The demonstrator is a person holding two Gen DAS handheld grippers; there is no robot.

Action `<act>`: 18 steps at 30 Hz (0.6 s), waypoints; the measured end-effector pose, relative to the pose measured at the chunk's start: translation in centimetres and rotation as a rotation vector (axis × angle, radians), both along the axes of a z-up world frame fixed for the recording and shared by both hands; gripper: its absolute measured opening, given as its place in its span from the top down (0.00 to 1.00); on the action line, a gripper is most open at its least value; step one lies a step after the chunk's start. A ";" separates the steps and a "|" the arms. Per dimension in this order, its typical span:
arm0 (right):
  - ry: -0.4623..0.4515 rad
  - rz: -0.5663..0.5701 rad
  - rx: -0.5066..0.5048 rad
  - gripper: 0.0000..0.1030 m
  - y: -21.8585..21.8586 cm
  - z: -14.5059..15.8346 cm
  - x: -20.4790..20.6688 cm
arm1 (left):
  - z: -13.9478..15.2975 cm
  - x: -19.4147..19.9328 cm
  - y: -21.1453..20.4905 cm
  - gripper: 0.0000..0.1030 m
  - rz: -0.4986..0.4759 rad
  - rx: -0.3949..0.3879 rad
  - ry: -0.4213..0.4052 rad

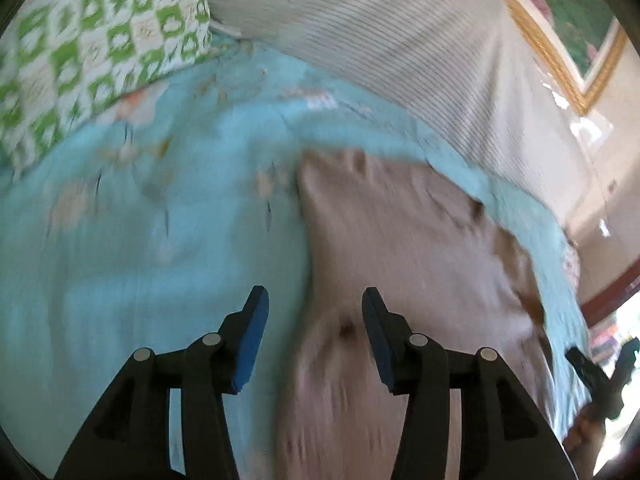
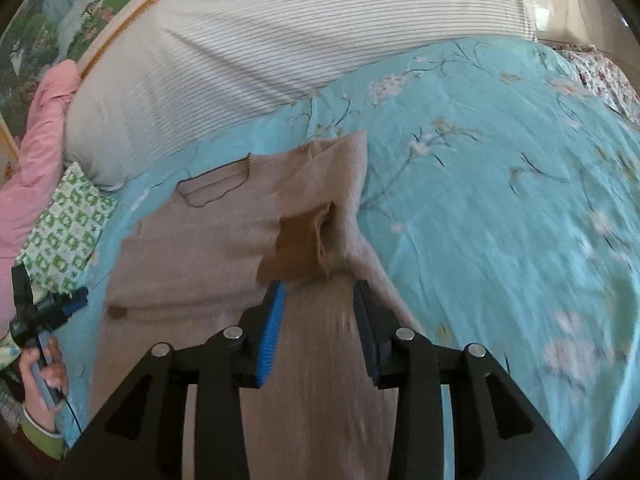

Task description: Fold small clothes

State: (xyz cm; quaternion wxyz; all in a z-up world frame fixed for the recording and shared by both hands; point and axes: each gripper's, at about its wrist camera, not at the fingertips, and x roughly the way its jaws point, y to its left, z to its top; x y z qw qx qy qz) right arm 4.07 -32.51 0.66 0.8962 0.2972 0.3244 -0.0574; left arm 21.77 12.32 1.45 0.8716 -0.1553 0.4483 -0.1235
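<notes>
- Sweater (image 2: 208, 248), small, beige and knitted, lies flat on the turquoise floral bedspread (image 2: 500, 184), just below the striped cream pillow (image 2: 280, 40); spread out this way it is ready for folding.
- One part (probably a sleeve) is doubled over the sweater's body, showing a brown patch (image 2: 298, 246).
- Right gripper (image 2: 318, 328) hangs over the sweater's near side, just below that patch, jaws apart and clamped on nothing.
- Left gripper (image 1: 316, 332) hovers over the sweater's other edge, where knit meets bedspread, jaws likewise apart and empty; this view is blurred.
- Both tools seem placed to free the cloth or pick the next edge.
- Green checked cushion (image 2: 64, 232) lies beyond the sweater's far side, below the pillow.
</notes>
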 end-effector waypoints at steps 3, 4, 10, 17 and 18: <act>0.007 0.027 -0.005 0.64 1.1 -0.1 -2.7 | -0.8 -5.0 0.0 0.51 -0.030 0.000 0.030; 0.009 0.036 -0.005 0.64 1.6 -0.3 -3.9 | -1.0 -6.7 0.0 0.51 -0.040 0.004 0.035; -0.006 0.062 -0.001 0.62 3.1 -0.8 -8.7 | -1.7 -14.5 0.1 0.46 -0.074 0.009 0.055; -0.022 0.087 0.015 0.57 4.1 -2.1 -13.9 | -2.9 -21.7 0.8 0.41 -0.129 -0.050 0.078; -0.023 0.094 0.012 0.57 4.2 -2.4 -14.8 | -3.2 -22.5 0.8 0.41 -0.138 -0.047 0.082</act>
